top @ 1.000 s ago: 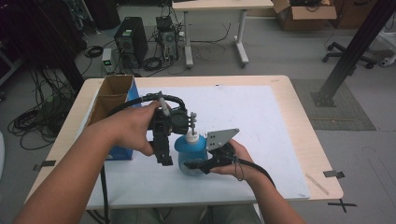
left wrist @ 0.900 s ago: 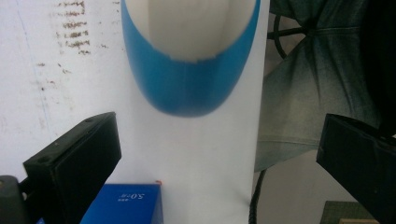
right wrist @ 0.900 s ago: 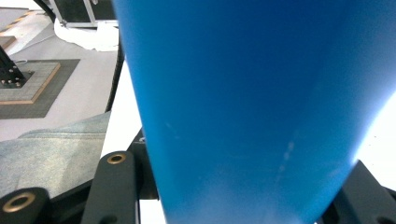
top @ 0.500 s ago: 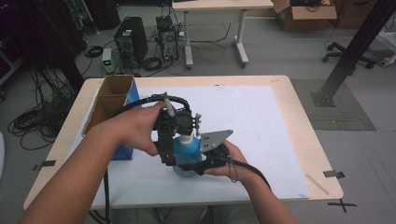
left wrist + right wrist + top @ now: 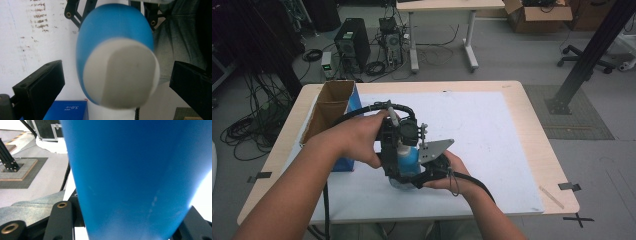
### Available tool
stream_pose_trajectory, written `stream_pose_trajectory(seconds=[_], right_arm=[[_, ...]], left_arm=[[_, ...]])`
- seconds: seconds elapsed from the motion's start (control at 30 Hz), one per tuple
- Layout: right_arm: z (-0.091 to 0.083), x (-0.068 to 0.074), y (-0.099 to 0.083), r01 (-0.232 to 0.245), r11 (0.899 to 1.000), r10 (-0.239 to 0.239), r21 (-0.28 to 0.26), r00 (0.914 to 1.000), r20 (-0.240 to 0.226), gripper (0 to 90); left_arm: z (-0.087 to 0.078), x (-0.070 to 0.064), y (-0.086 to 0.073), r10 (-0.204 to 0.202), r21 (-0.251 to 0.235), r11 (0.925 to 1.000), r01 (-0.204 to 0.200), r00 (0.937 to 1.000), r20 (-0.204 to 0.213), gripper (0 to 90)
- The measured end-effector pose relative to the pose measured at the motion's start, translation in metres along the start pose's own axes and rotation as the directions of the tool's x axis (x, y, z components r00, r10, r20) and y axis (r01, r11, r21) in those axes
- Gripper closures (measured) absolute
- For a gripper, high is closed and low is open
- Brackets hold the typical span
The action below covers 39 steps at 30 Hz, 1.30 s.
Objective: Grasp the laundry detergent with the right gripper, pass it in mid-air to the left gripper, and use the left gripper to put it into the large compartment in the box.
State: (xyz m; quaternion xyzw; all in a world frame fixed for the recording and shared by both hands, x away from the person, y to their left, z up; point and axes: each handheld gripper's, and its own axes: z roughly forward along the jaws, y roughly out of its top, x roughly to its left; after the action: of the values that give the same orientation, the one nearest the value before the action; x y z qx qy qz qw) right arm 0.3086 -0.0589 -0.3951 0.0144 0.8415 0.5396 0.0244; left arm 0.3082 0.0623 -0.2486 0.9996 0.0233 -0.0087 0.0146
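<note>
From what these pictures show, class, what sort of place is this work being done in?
Probably a lab or workshop, not a home. Behind the wooden table a computer tower stands on the floor amid loose cables, and there is an open cardboard box and an office chair.

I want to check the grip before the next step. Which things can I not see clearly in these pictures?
- High view: the lower part of the blue bottle is hidden by the left gripper and right gripper.
- Left gripper view: the white cap is blurred and covers the bottle's body; its opening cannot be told.
- Right gripper view: the bottle wall hides the contact of the jaws; the bottle's top and base are cut off by the edges.
</note>
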Motion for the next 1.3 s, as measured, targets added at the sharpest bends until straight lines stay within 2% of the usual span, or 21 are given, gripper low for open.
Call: stream_pose_trajectory(seconds=[0.2, 1.07, 1.3], right_arm=[[0.002, 0.0, 0.003, 0.007, 1.0, -0.007, -0.008, 1.0, -0.003, 45.1], [0.005, 0.002, 0.011, 0.004, 1.0, -0.004, -0.021, 1.0, -0.001, 45.0], [0.005, 0.002, 0.011, 0.004, 1.0, -0.004, -0.022, 1.0, -0.001, 45.0]], left_arm=[[0.001, 0.0, 0.002, 0.013, 0.01, 0.9999, -0.013, 0.9999, -0.004, 0.2], [0.008, 0.0, 0.001, 0.017, 0.026, 0.9995, -0.016, 0.9996, -0.022, 0.2], [0.009, 0.0, 0.001, 0.017, 0.031, 0.9994, -0.016, 0.9994, -0.03, 4.1]])
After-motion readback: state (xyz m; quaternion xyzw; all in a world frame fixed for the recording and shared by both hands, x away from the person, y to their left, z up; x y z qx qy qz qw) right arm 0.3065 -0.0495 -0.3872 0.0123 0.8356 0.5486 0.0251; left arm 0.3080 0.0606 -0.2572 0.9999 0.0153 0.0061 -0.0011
